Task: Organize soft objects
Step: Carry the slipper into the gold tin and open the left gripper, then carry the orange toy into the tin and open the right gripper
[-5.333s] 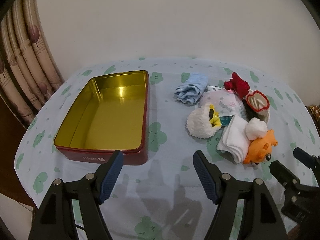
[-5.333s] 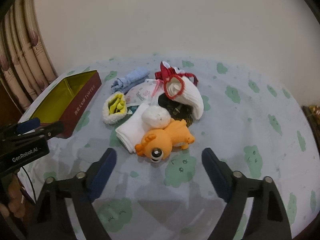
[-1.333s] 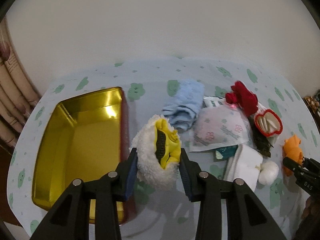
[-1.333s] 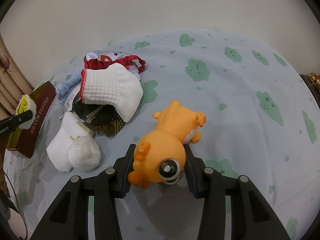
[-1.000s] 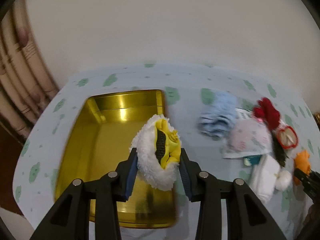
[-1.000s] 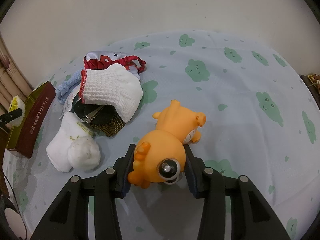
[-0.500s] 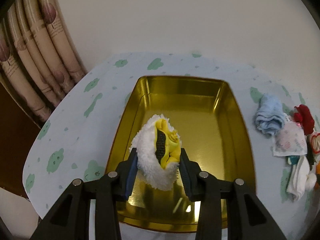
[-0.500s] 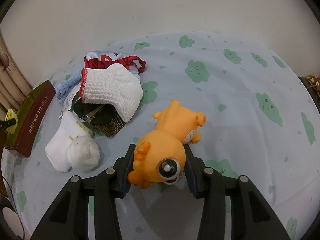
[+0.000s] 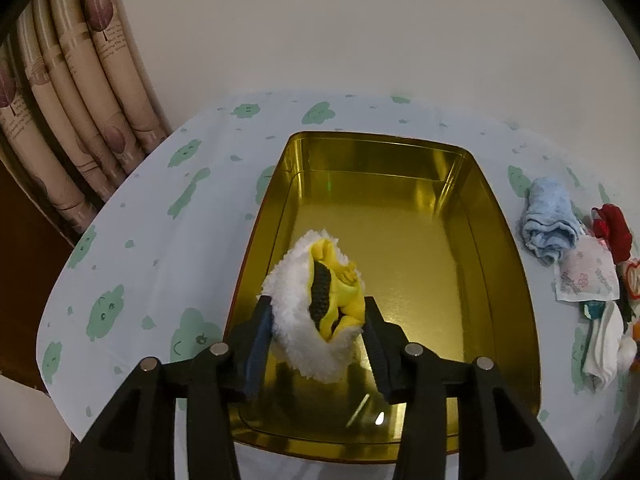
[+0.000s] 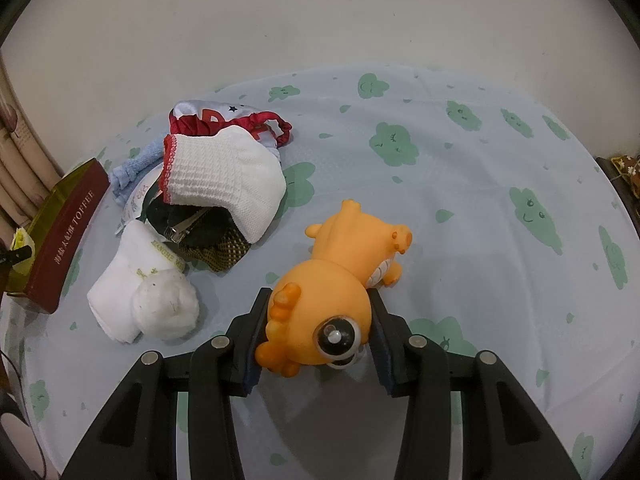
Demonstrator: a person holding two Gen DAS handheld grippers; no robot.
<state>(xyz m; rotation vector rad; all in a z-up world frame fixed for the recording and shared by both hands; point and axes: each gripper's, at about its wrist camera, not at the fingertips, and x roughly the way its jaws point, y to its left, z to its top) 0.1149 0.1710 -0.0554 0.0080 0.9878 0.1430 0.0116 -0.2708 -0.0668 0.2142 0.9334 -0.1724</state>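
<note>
The left tongs grip a fluffy white-and-yellow plush above the near half of the gold tin; the tin's floor beyond it lies bare to the far wall. The right tongs clamp the orange toy's head — its body stretches away over the worktop, with open cloth to the right and behind. To the left sits a pile: white sock, folded white cloth, red-trimmed fabric, blue cloth. A dark item under the sock is mostly hidden, so I cannot tell what it is.
</note>
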